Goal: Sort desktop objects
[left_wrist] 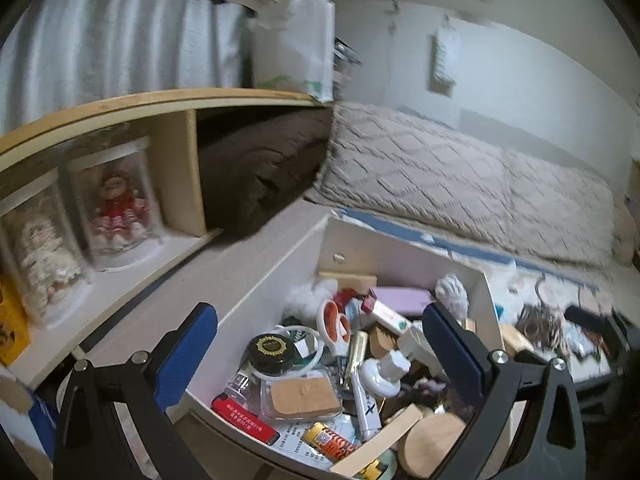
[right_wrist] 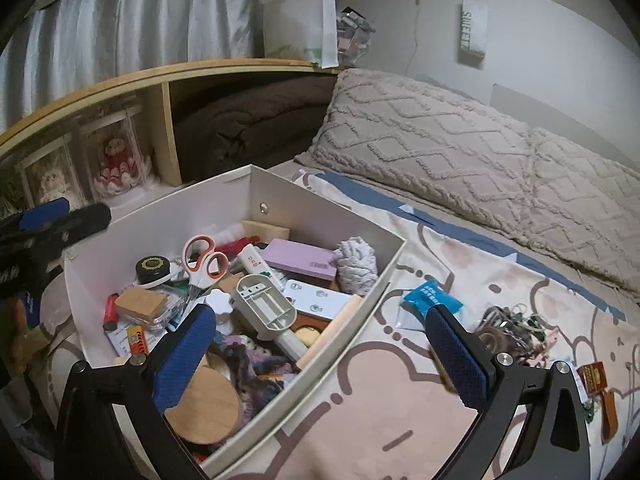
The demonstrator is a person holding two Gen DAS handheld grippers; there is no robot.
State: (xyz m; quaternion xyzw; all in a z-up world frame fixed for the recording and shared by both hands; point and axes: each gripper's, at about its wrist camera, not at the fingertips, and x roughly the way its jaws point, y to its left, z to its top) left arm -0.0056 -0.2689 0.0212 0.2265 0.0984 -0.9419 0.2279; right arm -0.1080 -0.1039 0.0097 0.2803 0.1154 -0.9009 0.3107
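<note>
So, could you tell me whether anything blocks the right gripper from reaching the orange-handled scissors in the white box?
Partly: the grey plastic handheld tool and a white flower-shaped cap lie between the open right gripper and the orange-handled scissors; from above, nothing covers them.

box (right_wrist: 320, 364) crammed full; bedspread (right_wrist: 384, 412) beside it lies open

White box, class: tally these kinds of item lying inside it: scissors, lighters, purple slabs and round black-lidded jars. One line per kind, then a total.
Inside the white box:
Scissors: 1
Lighters: 2, one red, one orange
Purple slabs: 1
Black-lidded jars: 1
Total: 5
</note>
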